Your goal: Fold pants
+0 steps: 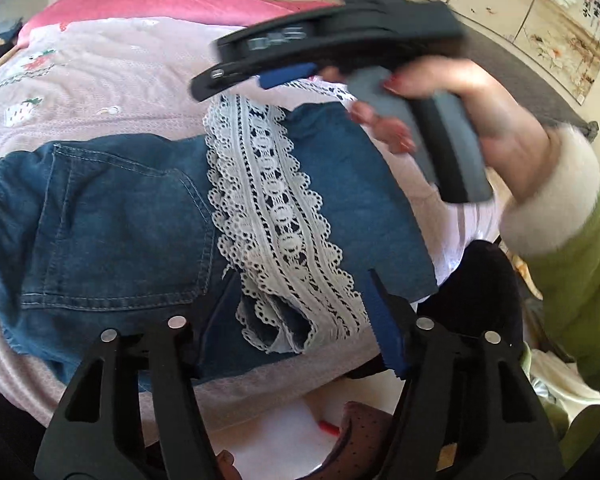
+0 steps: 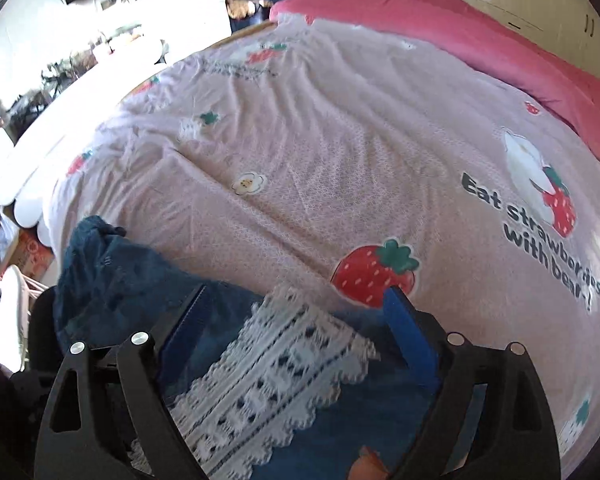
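Denim pants (image 1: 112, 216) with lace trim (image 1: 284, 216) lie beneath both grippers: right gripper (image 2: 296, 304) spread wide, left gripper (image 1: 300, 320) half-spread, neither gripping.

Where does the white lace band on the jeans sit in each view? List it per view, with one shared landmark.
Left wrist: the lace band runs diagonally down the picture's middle, across the jeans.
Right wrist: the lace band lies at bottom centre, between the open fingers.
Shared landmark: the pink strawberry bedspread.

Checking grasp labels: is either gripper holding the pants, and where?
Neither: the right gripper and left gripper stand open over the pants.
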Demonstrator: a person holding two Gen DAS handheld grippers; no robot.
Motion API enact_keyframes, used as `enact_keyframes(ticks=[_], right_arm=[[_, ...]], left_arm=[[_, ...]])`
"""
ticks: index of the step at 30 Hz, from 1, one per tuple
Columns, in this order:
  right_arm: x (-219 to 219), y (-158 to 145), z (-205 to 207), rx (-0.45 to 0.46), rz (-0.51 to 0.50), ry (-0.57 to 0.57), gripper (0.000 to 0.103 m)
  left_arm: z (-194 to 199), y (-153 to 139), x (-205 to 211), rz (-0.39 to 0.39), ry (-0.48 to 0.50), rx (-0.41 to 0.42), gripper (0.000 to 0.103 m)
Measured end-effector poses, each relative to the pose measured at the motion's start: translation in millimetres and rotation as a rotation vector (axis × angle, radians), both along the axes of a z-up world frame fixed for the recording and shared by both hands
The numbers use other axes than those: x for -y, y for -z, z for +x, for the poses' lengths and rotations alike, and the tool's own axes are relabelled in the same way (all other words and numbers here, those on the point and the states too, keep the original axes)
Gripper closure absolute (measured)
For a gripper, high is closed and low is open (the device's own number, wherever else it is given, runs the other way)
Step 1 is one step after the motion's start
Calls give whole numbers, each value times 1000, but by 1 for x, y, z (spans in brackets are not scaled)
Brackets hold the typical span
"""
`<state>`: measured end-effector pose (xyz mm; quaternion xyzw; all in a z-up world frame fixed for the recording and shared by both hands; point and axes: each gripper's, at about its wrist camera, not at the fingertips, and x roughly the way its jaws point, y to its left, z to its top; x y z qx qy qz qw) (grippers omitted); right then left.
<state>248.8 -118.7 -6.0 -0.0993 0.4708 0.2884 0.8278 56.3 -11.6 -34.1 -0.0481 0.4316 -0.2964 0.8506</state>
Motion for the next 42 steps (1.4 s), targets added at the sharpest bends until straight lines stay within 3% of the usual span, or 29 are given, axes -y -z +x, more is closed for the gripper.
enact_keyframes(ticks=[3,5,10,14,17,19,24,27,29,32,35,37,39,42], right_arm=[[-6,13,12,-61,-32,-24,39],[-7,20,13,-96,-29,-44,75],[0,9,-3,-63,29,-51,87],[7,-20,-16,-24,143,-69,88],[-4,-38,-20,29,163,-118,88],[-12,-33,-13,28,122,-117,88],[-30,12,2,15,-95,-101,86],[-23,25,3,13,-94,-71,69],[-15,19,2,20,-53,-57,49],[14,-10,-7,65,65,-22,45],[51,-40,-24,138,152,39,36],[76,-51,-37,176,179,76,36],[97,-55,-45,189,185,113,37],[108,-46,-50,130,177,158,53]], left_arm=[[-2,0,2,3,0,4,56],[-1,2,3,0,0,-1,56],[0,7,3,0,-1,-18,56],[0,5,3,1,-5,-19,56],[-1,5,5,30,-19,-7,56],[-2,5,6,71,-35,2,56],[-5,8,11,76,-26,-10,56],[-8,12,19,94,-8,-8,56],[-7,13,21,97,-10,-12,56],[-7,8,16,78,-16,-9,56],[-10,-12,4,58,-41,46,51],[-9,-30,-2,39,-72,99,42],[-3,-37,-4,11,-75,118,40],[1,-39,22,19,-38,147,40]])
